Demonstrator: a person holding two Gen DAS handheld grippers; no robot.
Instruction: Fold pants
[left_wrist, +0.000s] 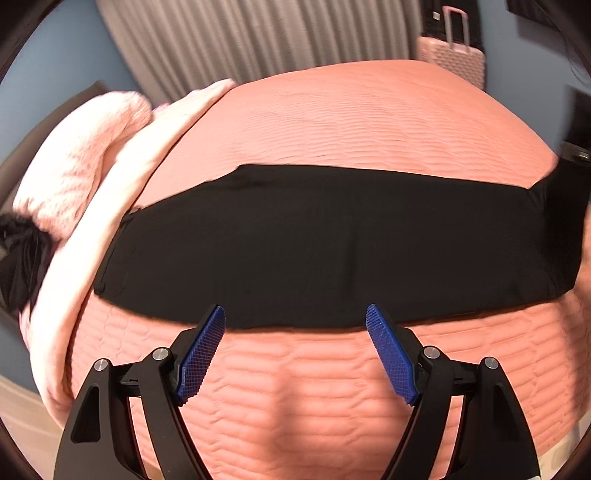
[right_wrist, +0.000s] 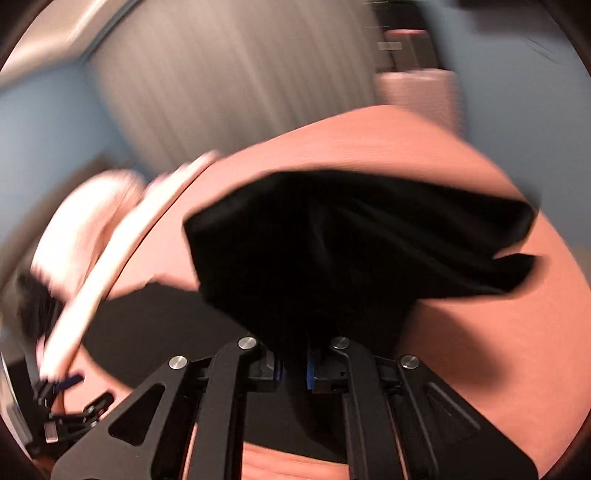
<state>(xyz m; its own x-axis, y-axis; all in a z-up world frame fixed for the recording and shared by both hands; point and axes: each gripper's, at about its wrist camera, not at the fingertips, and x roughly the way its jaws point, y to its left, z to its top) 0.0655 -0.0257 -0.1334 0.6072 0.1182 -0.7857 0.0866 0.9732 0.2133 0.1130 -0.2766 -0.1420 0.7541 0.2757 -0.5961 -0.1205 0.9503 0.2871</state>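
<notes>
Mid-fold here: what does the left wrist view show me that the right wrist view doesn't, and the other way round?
Left wrist only: the left tongs open and empty at the near edge of the pants, which lie in a flat band across the bed.

Right wrist only: the right tongs shut on a lifted, bunched end of the pants.

Both: the bed, curtain and pink suitcase.

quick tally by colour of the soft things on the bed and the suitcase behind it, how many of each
black: 2, the pants and a dark bundle at the left edge
pale pink: 2, the fluffy blanket and the suitcase
salmon: 1, the quilted bedspread
total: 5
</notes>
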